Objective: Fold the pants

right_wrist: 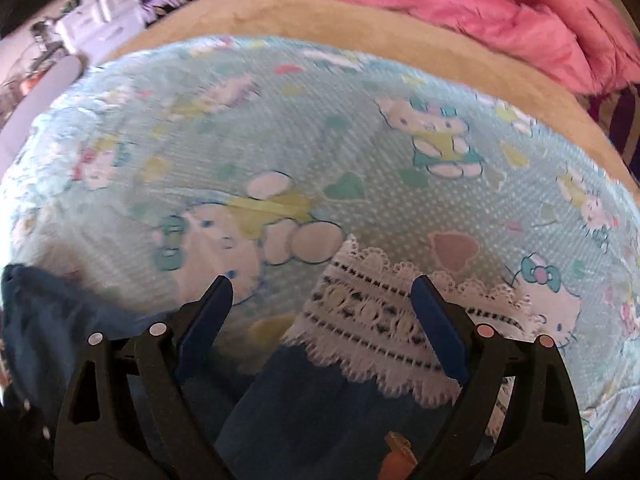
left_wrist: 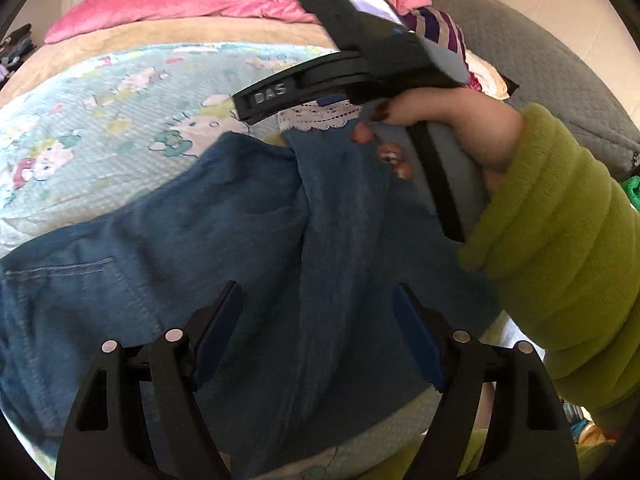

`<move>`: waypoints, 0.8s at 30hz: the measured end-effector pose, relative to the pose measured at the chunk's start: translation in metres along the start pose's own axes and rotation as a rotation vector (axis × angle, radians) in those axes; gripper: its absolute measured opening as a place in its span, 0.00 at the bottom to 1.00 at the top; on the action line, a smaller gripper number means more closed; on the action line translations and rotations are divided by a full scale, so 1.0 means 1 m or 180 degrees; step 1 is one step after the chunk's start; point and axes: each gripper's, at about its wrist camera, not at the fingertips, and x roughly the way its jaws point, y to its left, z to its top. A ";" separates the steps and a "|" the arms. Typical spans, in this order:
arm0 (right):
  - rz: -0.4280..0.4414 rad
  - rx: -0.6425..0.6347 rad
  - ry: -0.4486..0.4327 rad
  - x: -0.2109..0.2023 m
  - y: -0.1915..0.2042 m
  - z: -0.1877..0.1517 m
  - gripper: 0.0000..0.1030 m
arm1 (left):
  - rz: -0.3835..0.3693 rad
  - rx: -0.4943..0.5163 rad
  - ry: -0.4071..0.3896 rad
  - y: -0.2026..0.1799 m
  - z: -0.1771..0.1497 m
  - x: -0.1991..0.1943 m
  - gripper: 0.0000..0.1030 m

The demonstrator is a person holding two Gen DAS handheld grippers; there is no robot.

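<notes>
My right gripper (left_wrist: 320, 101) hides part of the pants' lace cuff (left_wrist: 320, 116) in the left wrist view. The pants (right_wrist: 320, 412) run off the right wrist view's bottom edge. The bedspread (right_wrist: 168, 128) print is motion-blurred.

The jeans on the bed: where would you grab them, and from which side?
Probably the lace hem of the jeans. It lies flat on the blue sheet with its scalloped edge free, right ahead of the open right gripper. Come down from above and pinch across the edge.
</notes>
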 end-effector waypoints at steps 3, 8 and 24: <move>0.0051 0.0111 -0.0015 0.010 -0.015 -0.003 0.53 | 0.0021 0.0052 0.0043 -0.003 0.001 0.011 0.74; 0.0467 0.0439 -0.0317 -0.025 -0.049 -0.015 0.05 | 0.0020 0.0044 0.0029 0.001 0.001 0.017 0.74; 0.0497 0.0951 -0.0806 -0.143 -0.111 -0.099 0.04 | 0.0135 0.0303 -0.0184 -0.009 -0.008 0.002 0.02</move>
